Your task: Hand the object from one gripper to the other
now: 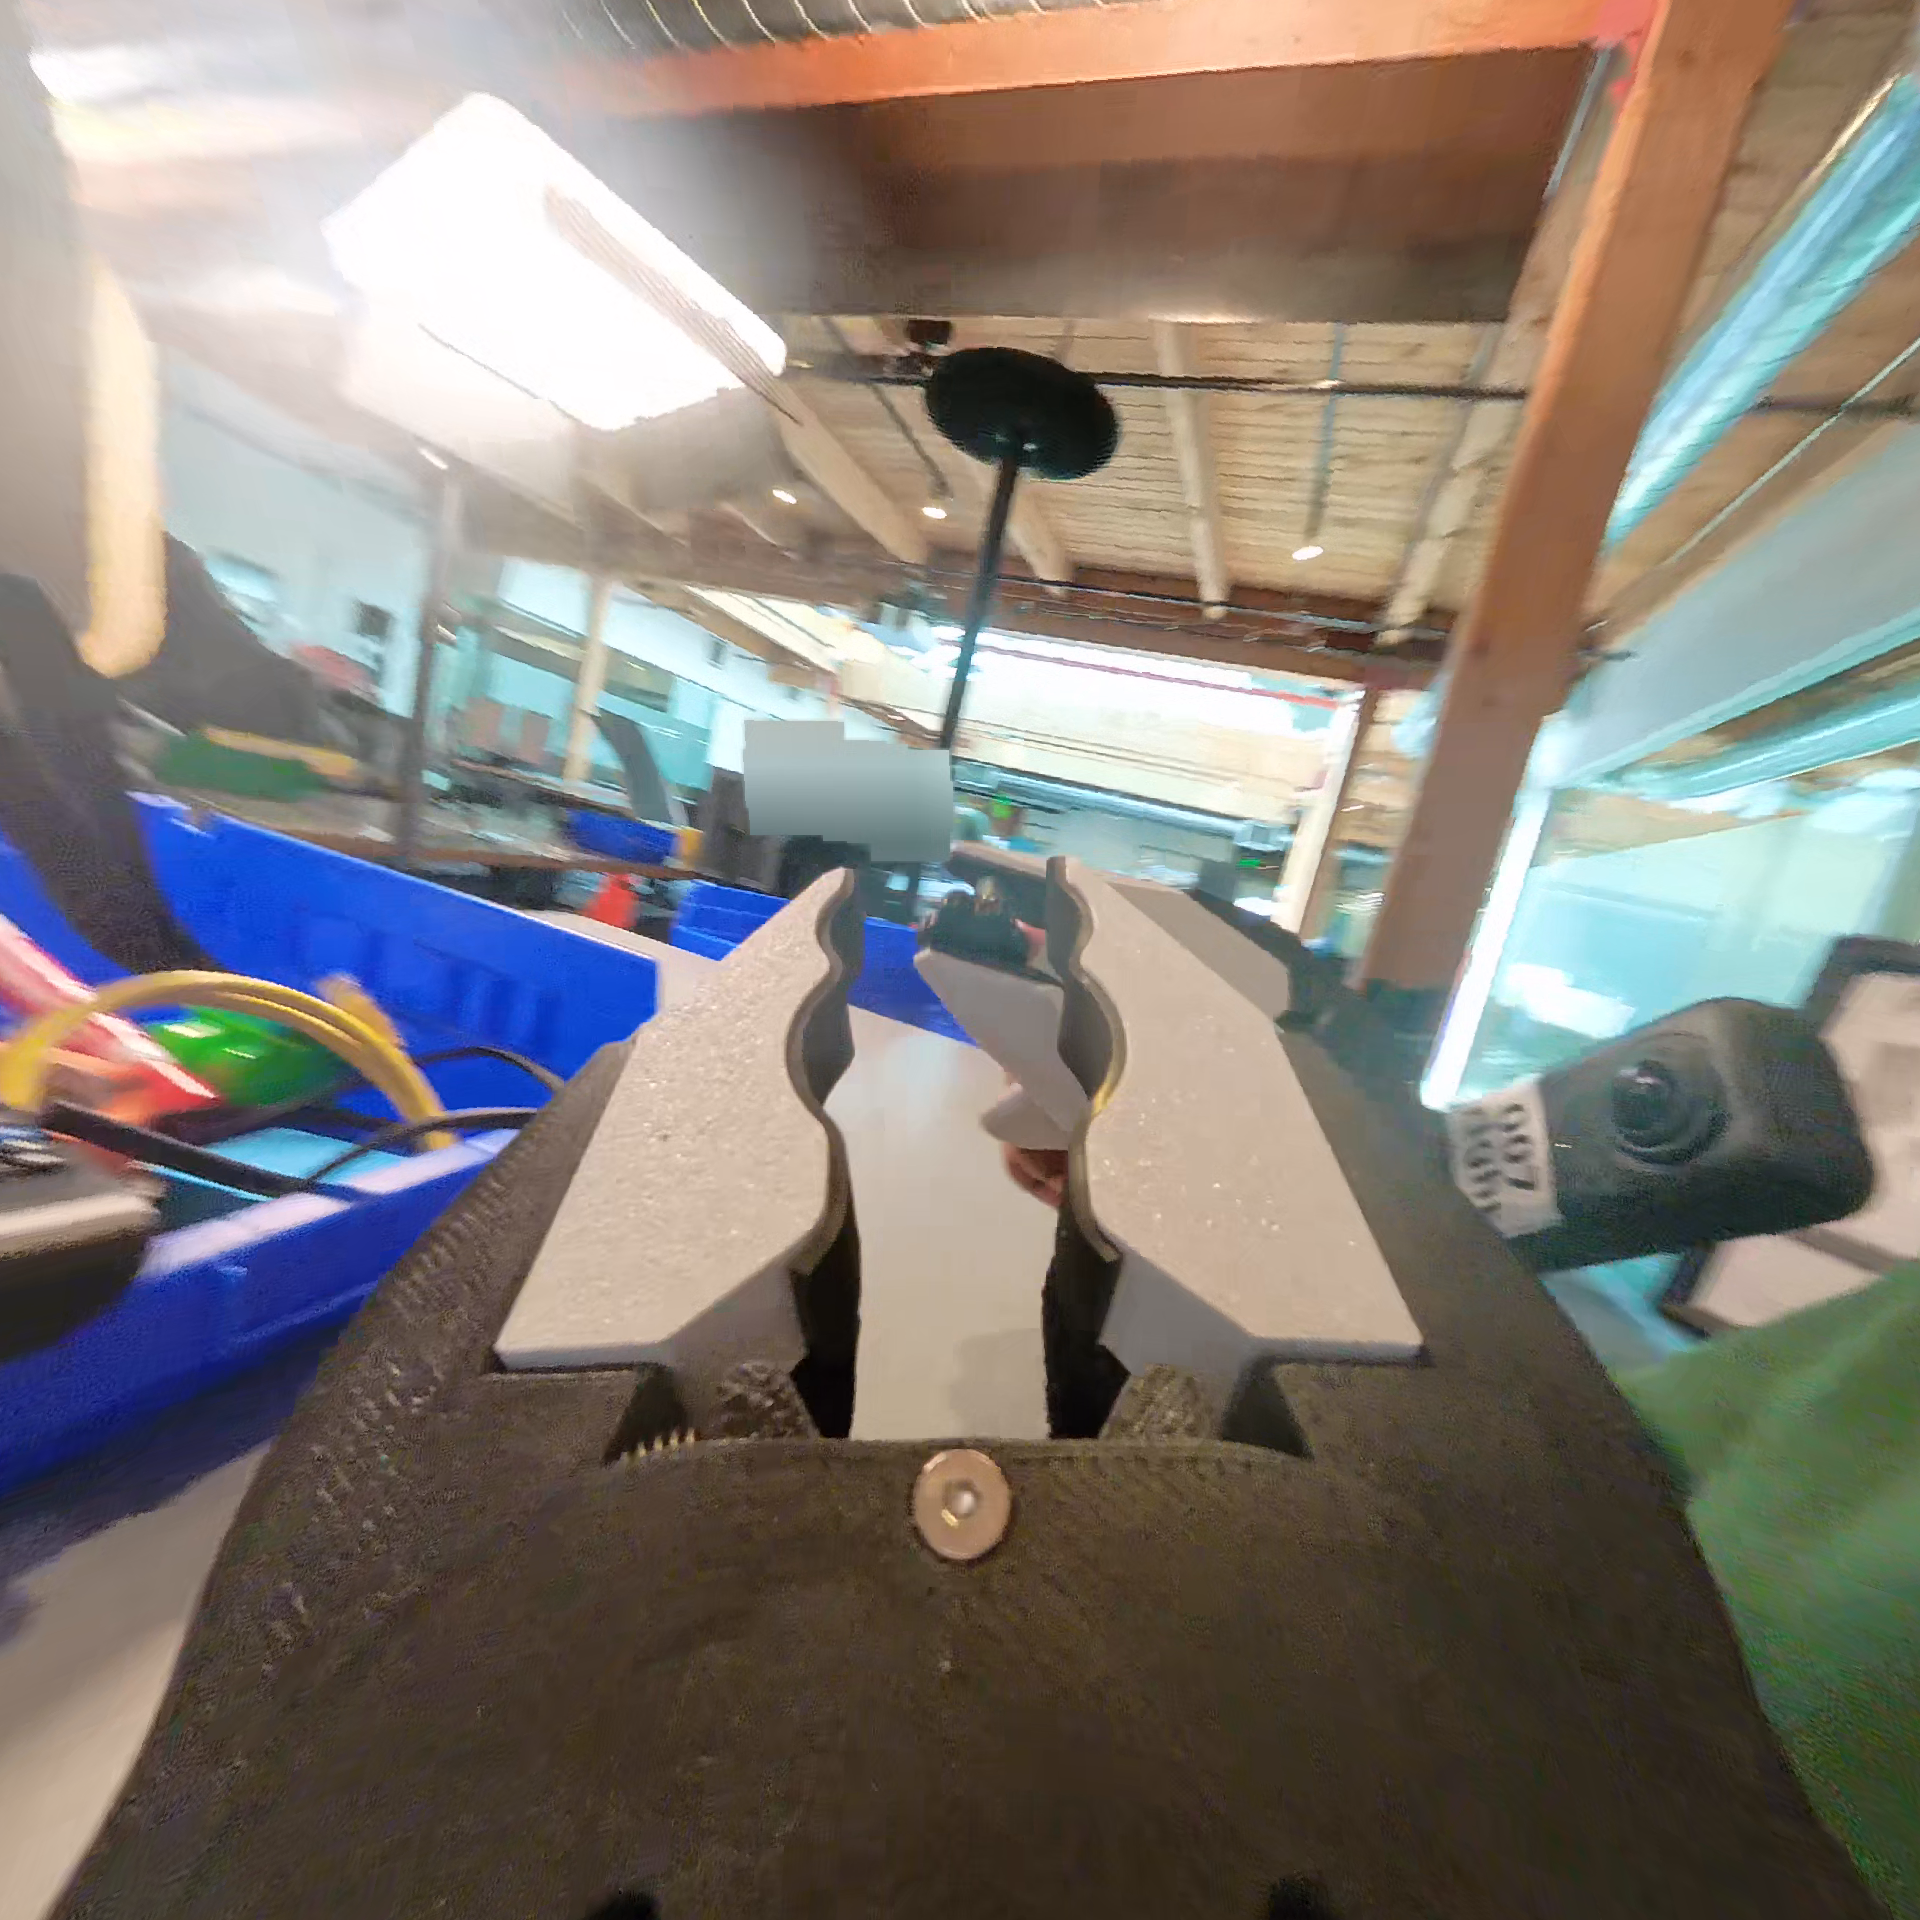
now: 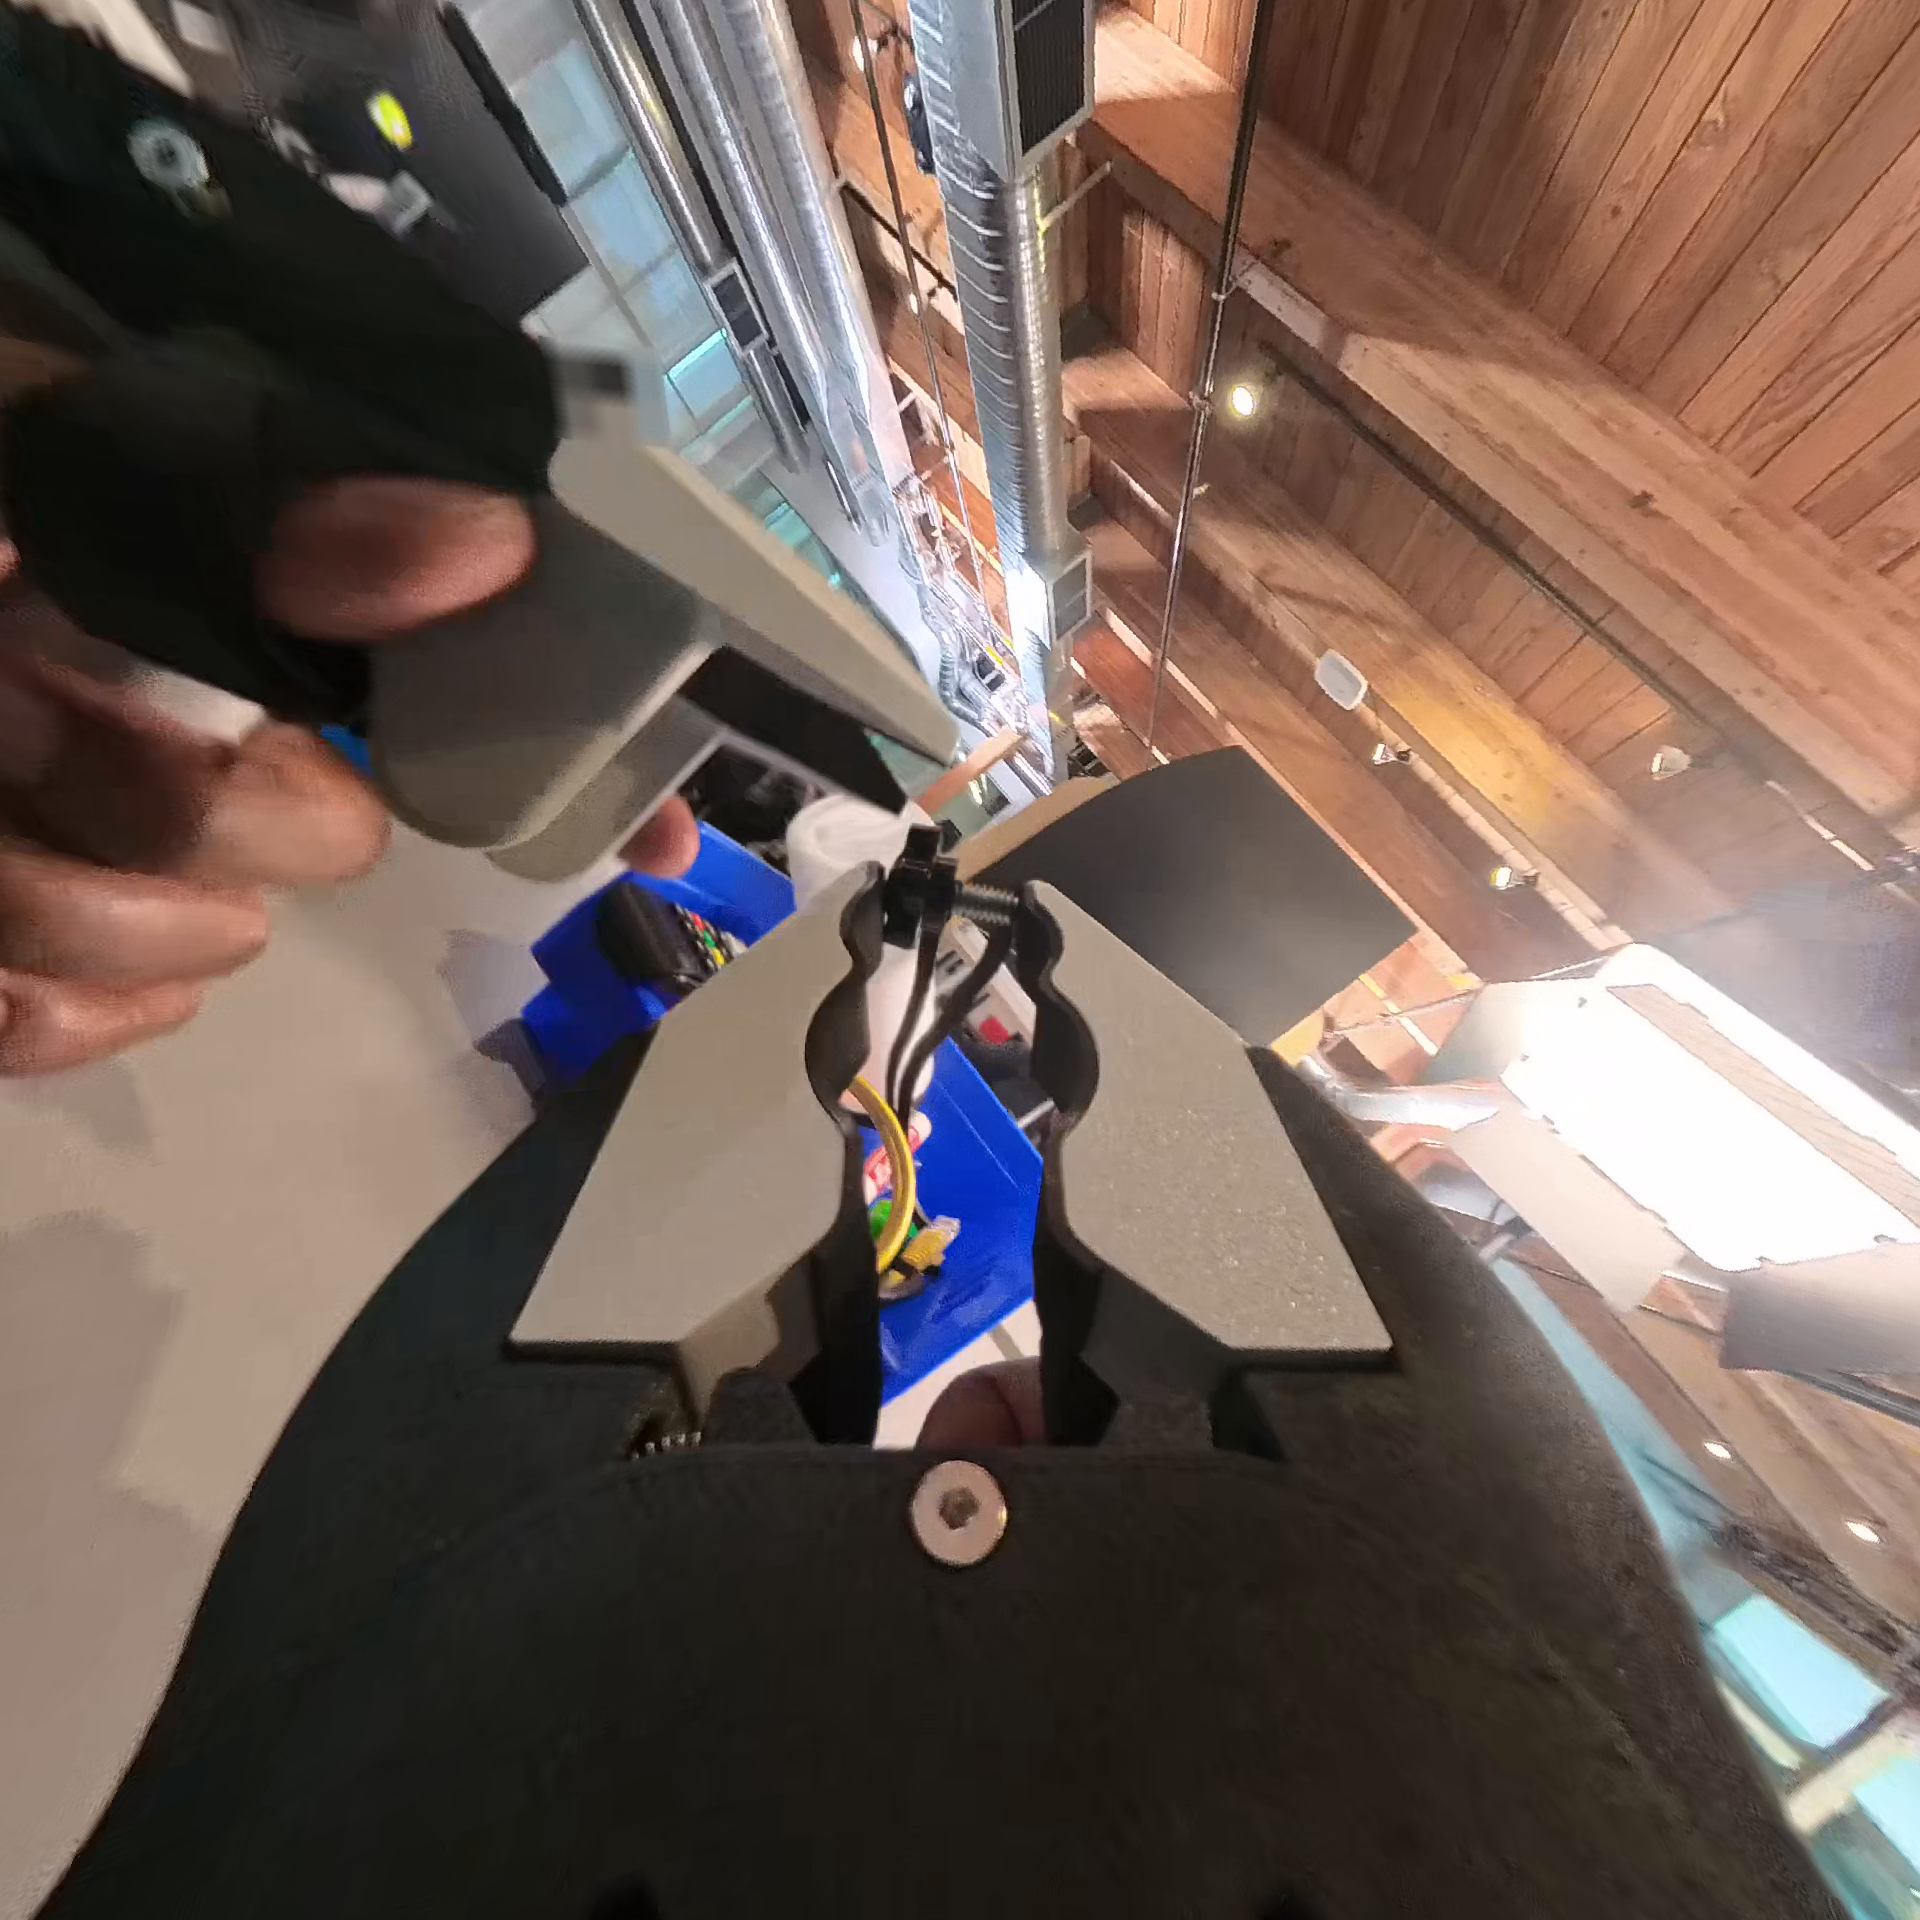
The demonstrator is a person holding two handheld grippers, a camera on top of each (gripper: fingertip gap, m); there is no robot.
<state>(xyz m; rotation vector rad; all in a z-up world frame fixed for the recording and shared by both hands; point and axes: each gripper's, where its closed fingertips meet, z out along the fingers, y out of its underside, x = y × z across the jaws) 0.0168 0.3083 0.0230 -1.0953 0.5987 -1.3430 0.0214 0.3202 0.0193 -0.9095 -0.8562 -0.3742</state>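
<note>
The right gripper (image 2: 951, 899) has its tips pinched on a small black clamp (image 2: 916, 883) with a screw and thin black straps hanging between the fingers. The left gripper (image 1: 951, 894) is part open with nothing in it, just a gap showing pale table (image 1: 945, 1195). The other gripper shows past its tips. A blue bin (image 1: 343, 935) with a yellow cable (image 1: 208, 997) sits off to the left.

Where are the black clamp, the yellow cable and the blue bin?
black clamp (image 2: 916, 883): right wrist view, its knob.
yellow cable (image 1: 260, 1003): left wrist view, loop top.
blue bin (image 1: 343, 925): left wrist view, side wall.
</note>
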